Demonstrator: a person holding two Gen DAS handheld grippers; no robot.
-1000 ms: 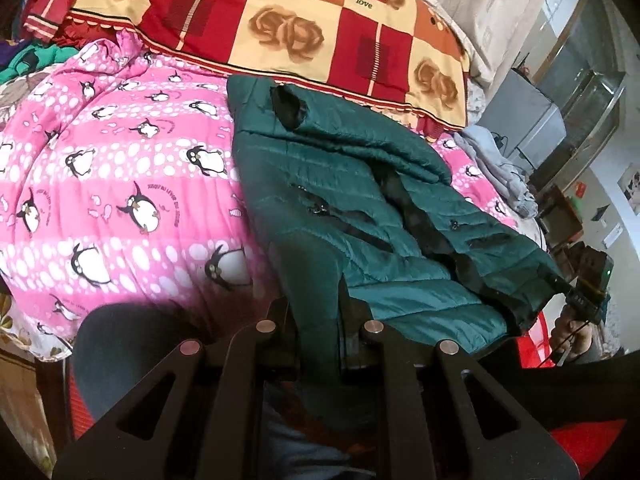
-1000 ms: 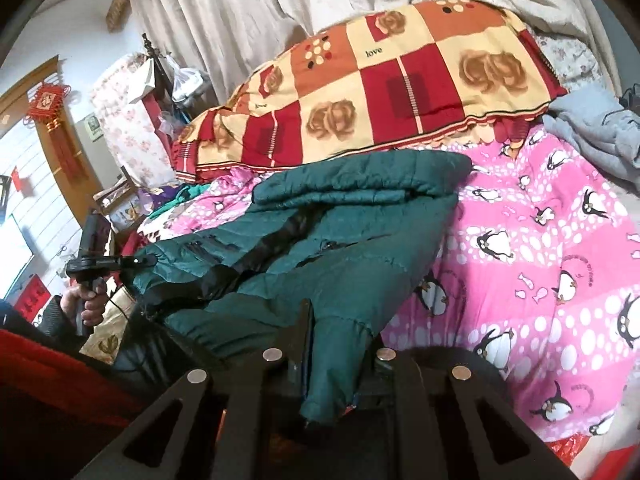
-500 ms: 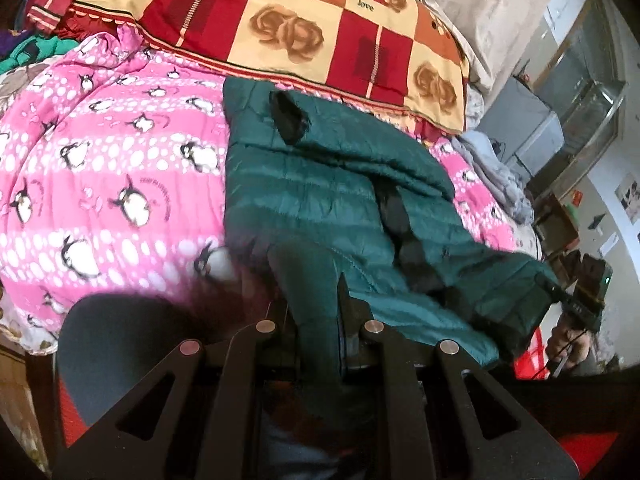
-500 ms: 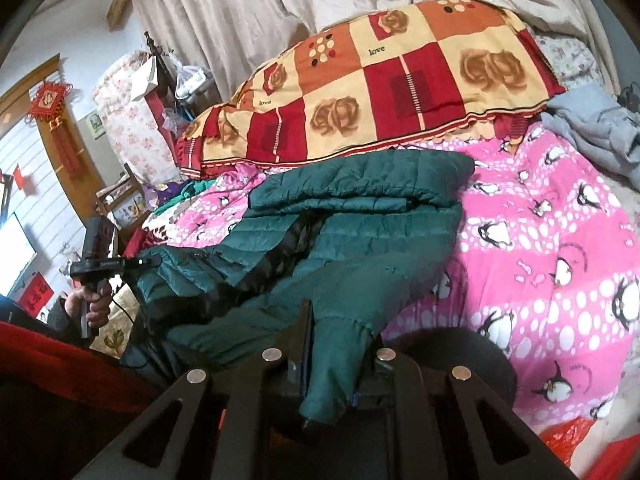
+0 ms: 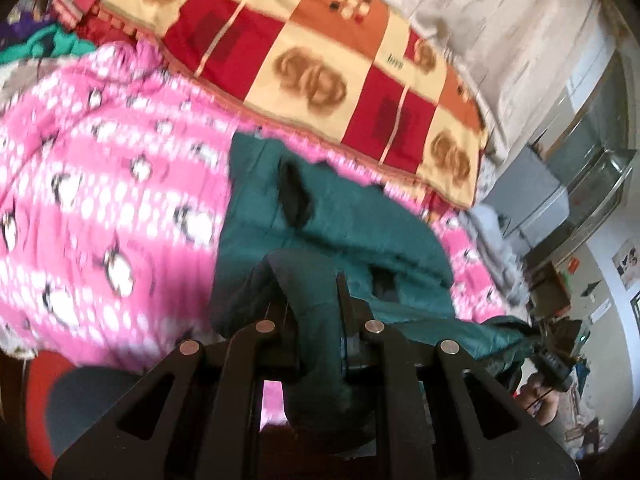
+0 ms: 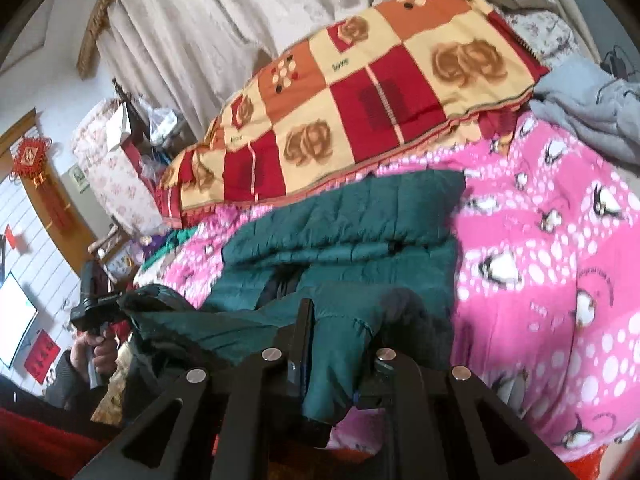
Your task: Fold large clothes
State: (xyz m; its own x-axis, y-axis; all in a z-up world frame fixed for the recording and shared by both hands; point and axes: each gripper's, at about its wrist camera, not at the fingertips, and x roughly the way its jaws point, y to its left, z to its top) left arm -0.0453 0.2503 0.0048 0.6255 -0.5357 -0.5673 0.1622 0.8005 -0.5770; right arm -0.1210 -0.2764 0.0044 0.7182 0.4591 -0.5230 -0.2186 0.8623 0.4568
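Observation:
A dark green quilted puffer jacket lies on a pink penguin-print blanket, its far part folded flat near the checked quilt. My left gripper is shut on the jacket's near hem, and the cloth bunches up between the fingers. In the right wrist view the same jacket stretches across the blanket, and my right gripper is shut on the other hem corner. Each gripper shows in the other's view, held by a hand: the right one and the left one. The hem hangs lifted between them.
A red, orange and cream checked quilt lies across the back of the bed. Grey clothing is heaped at the bed's right side. Pale curtains hang behind. A grey cabinet stands beside the bed.
Both grippers have carried the near hem up and toward the far end of the bed. The jacket's lower half now folds over its upper half, and less of it lies flat.

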